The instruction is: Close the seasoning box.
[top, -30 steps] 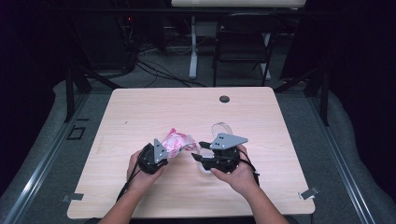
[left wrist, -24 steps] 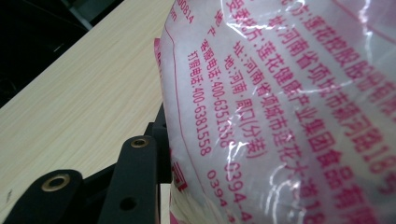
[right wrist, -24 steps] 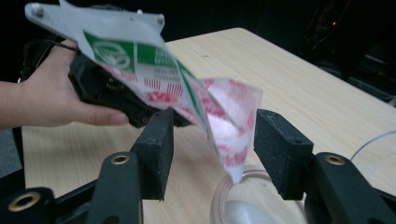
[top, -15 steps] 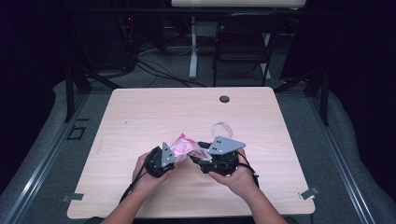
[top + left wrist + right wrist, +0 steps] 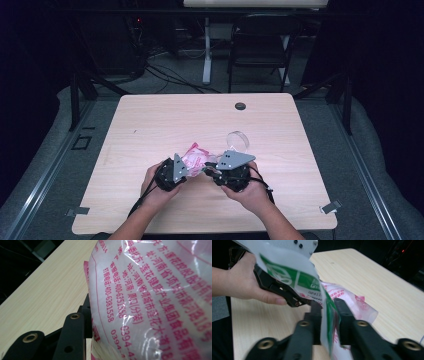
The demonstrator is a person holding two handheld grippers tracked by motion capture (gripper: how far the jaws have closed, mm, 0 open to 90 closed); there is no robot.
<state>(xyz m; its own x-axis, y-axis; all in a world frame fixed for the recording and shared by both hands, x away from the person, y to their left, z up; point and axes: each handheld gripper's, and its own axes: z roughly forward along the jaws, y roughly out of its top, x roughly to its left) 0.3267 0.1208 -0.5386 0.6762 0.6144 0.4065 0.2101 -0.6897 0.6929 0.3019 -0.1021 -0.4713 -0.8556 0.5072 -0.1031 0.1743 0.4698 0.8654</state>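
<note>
Pale wooden surface (image 5: 150, 130) carries a pink-printed plastic packet (image 5: 196, 156) near its front middle; left tongs (image 5: 186, 169) clamp the packet, right tongs (image 5: 328, 315), just closing, pinch its green-printed edge.

- My left gripper's (image 5: 88, 322) one visible black jaw is rising from the bottom left and pressing against the packet's edge.
- A clear plastic packet (image 5: 155, 297), printed in pink characters and digits, is crowding close to my camera.
- The pale wooden table (image 5: 47, 292) is stretching away at the left, behind it.
</note>
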